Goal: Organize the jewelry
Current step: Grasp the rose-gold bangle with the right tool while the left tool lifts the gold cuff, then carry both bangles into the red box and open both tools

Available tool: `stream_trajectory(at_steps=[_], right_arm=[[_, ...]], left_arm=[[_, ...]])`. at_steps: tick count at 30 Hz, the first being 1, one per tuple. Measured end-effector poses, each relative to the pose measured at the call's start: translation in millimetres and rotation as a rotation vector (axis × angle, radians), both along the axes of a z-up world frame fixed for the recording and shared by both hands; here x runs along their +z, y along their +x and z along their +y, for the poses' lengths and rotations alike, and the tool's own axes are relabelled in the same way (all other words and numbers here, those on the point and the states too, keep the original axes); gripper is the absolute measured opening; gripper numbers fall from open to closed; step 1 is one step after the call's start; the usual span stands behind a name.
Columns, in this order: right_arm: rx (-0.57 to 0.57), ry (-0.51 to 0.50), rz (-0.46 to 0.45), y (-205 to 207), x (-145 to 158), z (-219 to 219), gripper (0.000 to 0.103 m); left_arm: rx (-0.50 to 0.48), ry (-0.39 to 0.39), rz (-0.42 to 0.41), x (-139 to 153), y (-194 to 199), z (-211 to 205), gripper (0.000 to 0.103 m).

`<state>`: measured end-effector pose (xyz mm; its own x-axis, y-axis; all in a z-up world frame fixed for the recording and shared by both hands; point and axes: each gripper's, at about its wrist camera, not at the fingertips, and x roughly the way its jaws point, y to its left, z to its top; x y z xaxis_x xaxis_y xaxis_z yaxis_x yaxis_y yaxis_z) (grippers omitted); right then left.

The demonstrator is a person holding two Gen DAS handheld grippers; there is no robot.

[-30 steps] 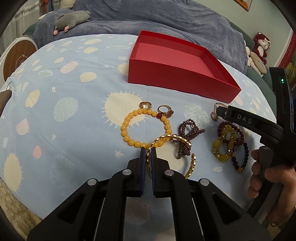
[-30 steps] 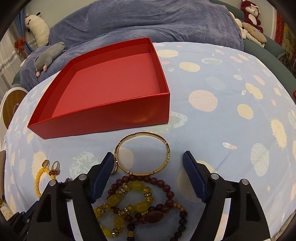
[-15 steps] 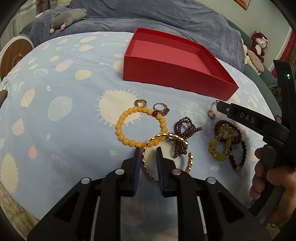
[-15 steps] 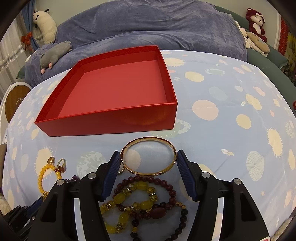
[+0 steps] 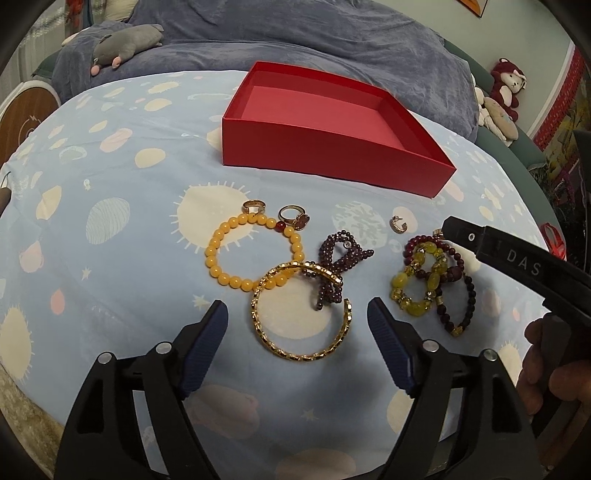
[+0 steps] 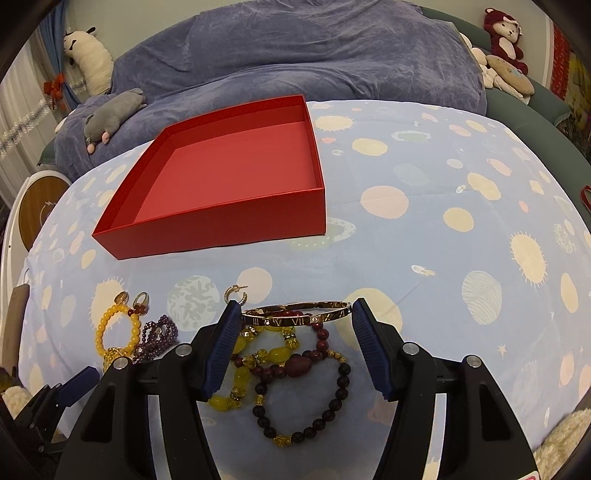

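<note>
An empty red box (image 5: 332, 147) sits on the blue patterned cloth; it also shows in the right wrist view (image 6: 221, 206). My left gripper (image 5: 297, 325) is open, its jaws on either side of a gold chain cuff (image 5: 301, 314) that lies on the cloth. My right gripper (image 6: 295, 315) is shut on a gold bangle (image 6: 297, 315) with Roman numerals and holds it tilted above a pile of beaded bracelets (image 6: 295, 373). A yellow bead bracelet (image 5: 251, 254), two rings (image 5: 291, 216), a purple bead strand (image 5: 336, 266) and a small earring (image 5: 398, 224) lie near.
The beaded pile (image 5: 432, 280) lies under the right gripper's arm (image 5: 517, 258). A grey plush toy (image 5: 125, 40) and a blue blanket (image 6: 295, 48) lie behind the box. Plush toys (image 6: 506, 33) sit at the back right. A round wooden object (image 6: 40, 210) stands at the left.
My left gripper went from shut on the gold cuff to wide open, leaving the cuff on the cloth. My right gripper closed on the gold bangle and lifted it on edge.
</note>
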<state>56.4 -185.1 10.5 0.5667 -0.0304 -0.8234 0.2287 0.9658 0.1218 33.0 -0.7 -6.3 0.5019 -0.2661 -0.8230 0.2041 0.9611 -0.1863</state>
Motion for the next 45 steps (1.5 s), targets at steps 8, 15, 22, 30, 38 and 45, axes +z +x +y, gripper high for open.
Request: stream_trajectory(at_steps=[8, 15, 22, 30, 38, 45], right_arm=[[0.018, 0.013, 0.001, -4.5, -0.1, 7.5, 0.060], [0.029, 0.017, 0.001, -9.9, 2.1, 11.5, 0.060], [0.030, 0.025, -0.020, -14.8, 16.7, 9.0, 0.060], [0.042, 0.023, -0.055, -10.6, 40.4, 3.0, 0.060], [0.079, 0.053, -0.110, 42.5, 67.7, -6.9, 0.060], [0.099, 0.066, -0.167, 138.0, 88.7, -19.0, 0.060]], left_arm=[[-0.013, 0.015, 0.011, -4.2, 2.7, -3.3, 0.053], [-0.005, -0.001, -0.001, -1.3, 1.3, -0.7, 0.054], [0.013, -0.022, -0.016, 13.1, 0.9, 5.2, 0.054], [0.028, -0.040, -0.045, 41.8, 16.3, 13.1, 0.054], [-0.019, -0.023, -0.101, 79.0, 87.1, 4.3, 0.054], [-0.038, -0.011, -0.134, 92.3, 185.1, -22.7, 0.054]])
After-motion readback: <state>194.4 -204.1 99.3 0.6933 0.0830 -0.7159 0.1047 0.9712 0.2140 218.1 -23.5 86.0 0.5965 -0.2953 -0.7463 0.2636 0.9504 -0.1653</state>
